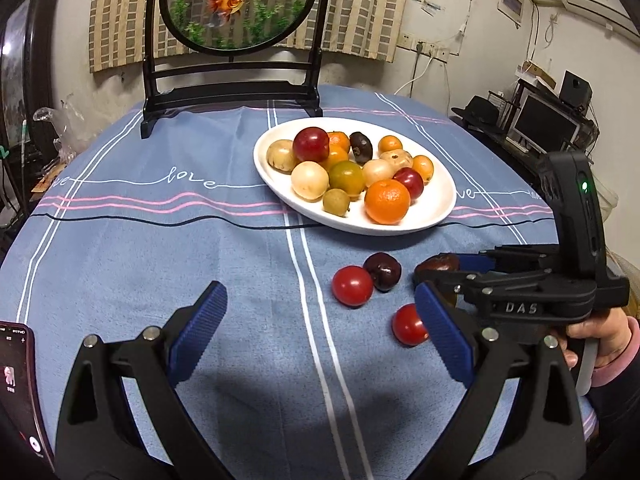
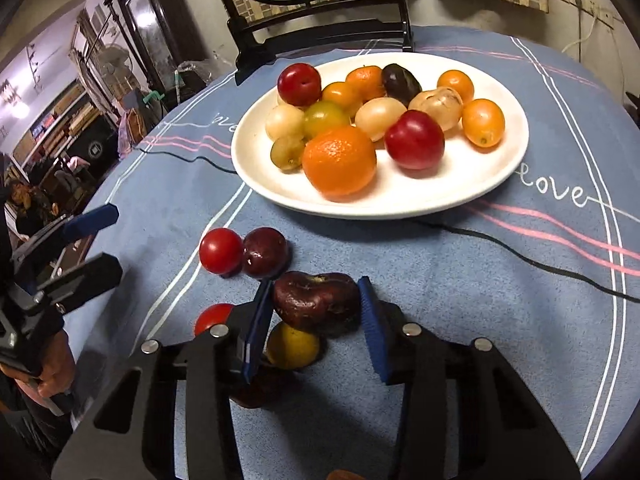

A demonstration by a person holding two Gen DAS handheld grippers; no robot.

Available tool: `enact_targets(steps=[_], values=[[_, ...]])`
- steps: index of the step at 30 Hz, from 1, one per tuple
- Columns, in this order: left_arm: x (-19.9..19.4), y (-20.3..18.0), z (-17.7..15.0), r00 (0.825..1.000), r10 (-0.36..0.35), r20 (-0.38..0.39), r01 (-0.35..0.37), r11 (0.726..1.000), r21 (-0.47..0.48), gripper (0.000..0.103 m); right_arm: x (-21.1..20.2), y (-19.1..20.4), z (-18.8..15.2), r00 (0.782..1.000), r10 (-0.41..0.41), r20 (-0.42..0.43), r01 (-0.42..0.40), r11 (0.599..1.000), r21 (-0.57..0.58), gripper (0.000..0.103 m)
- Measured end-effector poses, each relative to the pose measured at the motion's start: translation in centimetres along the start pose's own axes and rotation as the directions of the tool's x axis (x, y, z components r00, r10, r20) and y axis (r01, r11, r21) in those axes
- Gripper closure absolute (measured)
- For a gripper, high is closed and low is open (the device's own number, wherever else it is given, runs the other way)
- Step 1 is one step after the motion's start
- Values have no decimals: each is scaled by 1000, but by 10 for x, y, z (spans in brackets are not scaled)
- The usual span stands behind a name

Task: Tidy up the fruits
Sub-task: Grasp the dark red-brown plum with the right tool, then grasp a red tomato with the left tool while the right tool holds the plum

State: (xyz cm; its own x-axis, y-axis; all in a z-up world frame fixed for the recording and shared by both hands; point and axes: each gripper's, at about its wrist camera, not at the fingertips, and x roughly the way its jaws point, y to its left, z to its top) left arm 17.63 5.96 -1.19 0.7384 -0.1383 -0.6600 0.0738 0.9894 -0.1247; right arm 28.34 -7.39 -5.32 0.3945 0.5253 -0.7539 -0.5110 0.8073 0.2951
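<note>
A white plate (image 1: 432,216) (image 2: 460,196) holds several fruits, among them an orange (image 2: 339,160) and red plums. On the blue cloth in front of it lie a red tomato (image 1: 353,285) (image 2: 221,251), a dark cherry (image 1: 383,271) (image 2: 265,253), a second tomato (image 1: 408,325) (image 2: 212,316) and a yellow fruit (image 2: 293,346). My right gripper (image 2: 316,304) (image 1: 432,276) is shut on a dark brown fruit (image 2: 317,301) (image 1: 437,263), just above the cloth. My left gripper (image 1: 320,316) (image 2: 98,242) is open and empty, left of the loose fruits.
A black framed goldfish screen (image 1: 236,40) stands at the table's far edge behind the plate. A thin black cable (image 2: 520,252) runs across the cloth by the plate. A phone (image 1: 18,384) shows at the lower left. Shelves and monitors (image 1: 548,120) stand to the right.
</note>
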Motion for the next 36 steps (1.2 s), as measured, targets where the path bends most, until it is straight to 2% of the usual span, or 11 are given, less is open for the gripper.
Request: enact_targets(steps=[4, 7, 9, 11, 12, 14, 16, 20, 25, 36], values=[[3, -4, -3, 1000, -11, -14, 11, 1000, 20, 7, -20, -8, 3, 998, 30, 62, -32, 999, 28, 60], [3, -17, -7, 998, -62, -24, 63, 994, 87, 8, -39, -18, 1, 992, 42, 117, -48, 997, 55, 60], [3, -30, -12, 995, -90, -33, 94, 984, 151, 16, -45, -23, -1, 990, 46, 131, -55, 996, 68, 60], [7, -41, -17, 990, -123, -70, 136, 966, 218, 33, -49, -27, -3, 990, 46, 134, -56, 995, 78, 60], [9, -45, -18, 988, -129, -83, 145, 961, 235, 37, -51, -29, -4, 990, 43, 136, -54, 995, 80, 60], [15, -50, -21, 985, -128, -115, 156, 947, 282, 52, -52, -29, -4, 990, 39, 135, -50, 996, 76, 60], [21, -50, -23, 981, -130, -143, 169, 935, 311, 59, -53, -28, -4, 990, 42, 136, -53, 996, 77, 60], [30, -47, -25, 974, -140, -181, 195, 921, 337, 61, -55, -23, -5, 989, 48, 137, -57, 996, 64, 60], [36, -53, -23, 974, -136, -181, 195, 910, 366, 61, -54, -20, -6, 990, 50, 131, -57, 997, 49, 60], [40, -57, -20, 977, -133, -169, 189, 904, 384, 63, -54, -21, -6, 990, 46, 133, -53, 997, 54, 60]])
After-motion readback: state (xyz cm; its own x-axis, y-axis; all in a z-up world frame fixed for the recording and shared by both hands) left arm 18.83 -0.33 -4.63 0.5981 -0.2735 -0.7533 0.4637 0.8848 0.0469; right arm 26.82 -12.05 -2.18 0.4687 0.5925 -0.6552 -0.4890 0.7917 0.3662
